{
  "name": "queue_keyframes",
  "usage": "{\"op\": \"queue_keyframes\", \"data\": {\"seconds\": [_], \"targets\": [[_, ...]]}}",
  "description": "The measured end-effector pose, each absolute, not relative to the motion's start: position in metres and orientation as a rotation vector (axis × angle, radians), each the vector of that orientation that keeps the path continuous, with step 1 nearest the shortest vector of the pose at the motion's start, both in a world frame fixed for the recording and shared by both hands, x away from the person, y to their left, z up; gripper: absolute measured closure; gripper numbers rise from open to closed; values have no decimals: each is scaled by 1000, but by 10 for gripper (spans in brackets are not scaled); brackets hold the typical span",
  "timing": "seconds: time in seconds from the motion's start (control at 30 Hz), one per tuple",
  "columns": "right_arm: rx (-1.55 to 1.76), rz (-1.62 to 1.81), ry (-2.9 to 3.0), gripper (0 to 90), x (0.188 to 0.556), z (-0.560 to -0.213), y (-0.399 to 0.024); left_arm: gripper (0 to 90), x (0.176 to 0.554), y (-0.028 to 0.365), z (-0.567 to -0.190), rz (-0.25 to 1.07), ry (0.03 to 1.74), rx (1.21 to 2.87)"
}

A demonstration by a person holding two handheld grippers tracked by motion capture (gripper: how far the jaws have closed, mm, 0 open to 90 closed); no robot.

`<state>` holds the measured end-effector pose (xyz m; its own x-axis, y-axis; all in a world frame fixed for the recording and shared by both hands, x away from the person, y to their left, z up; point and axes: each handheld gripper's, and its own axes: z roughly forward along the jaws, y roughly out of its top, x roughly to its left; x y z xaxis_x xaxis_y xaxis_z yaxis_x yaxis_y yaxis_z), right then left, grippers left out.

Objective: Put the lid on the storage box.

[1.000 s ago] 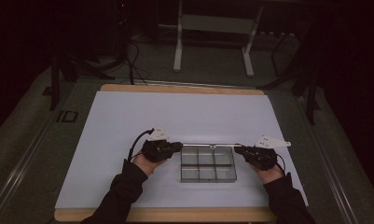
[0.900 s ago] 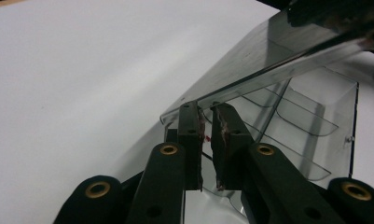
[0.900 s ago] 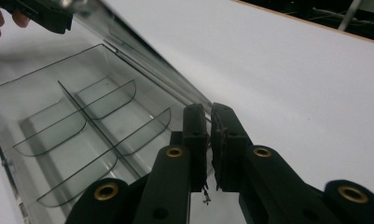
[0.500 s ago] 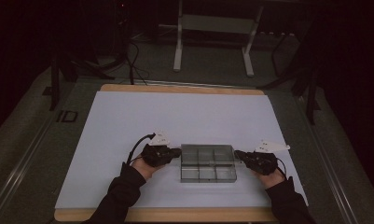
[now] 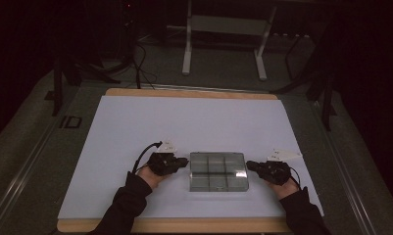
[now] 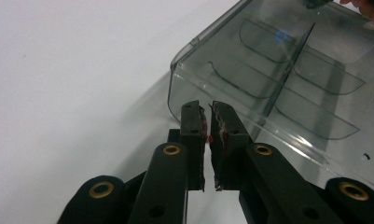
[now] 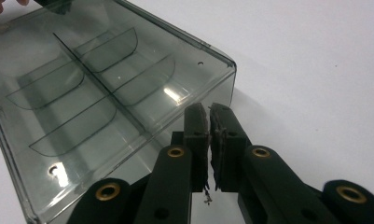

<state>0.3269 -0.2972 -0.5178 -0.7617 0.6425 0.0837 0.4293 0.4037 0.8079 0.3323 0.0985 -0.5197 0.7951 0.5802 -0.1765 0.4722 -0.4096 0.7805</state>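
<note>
A smoky transparent compartment box (image 5: pixel 217 171) lies on the white table cover near the front edge. Its inner dividers show through its flat top face (image 6: pixel 287 70) (image 7: pixel 105 79). My left gripper (image 5: pixel 185 163) is at the box's left side, shut, its tips (image 6: pixel 206 109) against the near corner wall with nothing between them. My right gripper (image 5: pixel 249 166) is at the box's right side, also shut, its tips (image 7: pixel 208 112) close to the side wall below the corner. Whether either one touches the box is unclear.
The white cover (image 5: pixel 194 122) stretches wide and bare behind the box. The wooden table edge (image 5: pixel 184 225) runs along the front. Beyond the table stand a metal frame (image 5: pixel 223 29) and loose cables (image 5: pixel 135 63) on the dark floor.
Both grippers have slid slightly toward the person while staying at the box's two sides. The box has barely shifted.
</note>
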Motion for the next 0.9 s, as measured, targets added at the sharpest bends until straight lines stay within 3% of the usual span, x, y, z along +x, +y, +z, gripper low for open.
{"op": "queue_keyframes", "data": {"seconds": [0.07, 0.23, 0.5, 0.57, 0.7, 0.83, 0.9], "targets": [[946, 1288, 2420, 845, 327, -518, -298, 837, 333, 100, -521, 150, 792, 2073], [962, 1290, 2400, 775, 330, -516, -301, 697, 335, 104, -521, 154, 837, 2070], [950, 1258, 2395, 493, 330, -517, -304, 387, 338, 112, -522, 152, 903, 2022], [951, 1253, 2393, 459, 330, -518, -305, 335, 338, 115, -522, 148, 902, 2020], [965, 1249, 2378, 392, 330, -519, -307, 146, 339, 121, -522, 137, 925, 2030], [976, 1264, 2375, 272, 329, -520, -312, 32, 338, 123, -523, 125, 936, 2038], [989, 1269, 2365, 227, 329, -520, -314, 29, 336, 125, -524, 131, 930, 2046]]}}
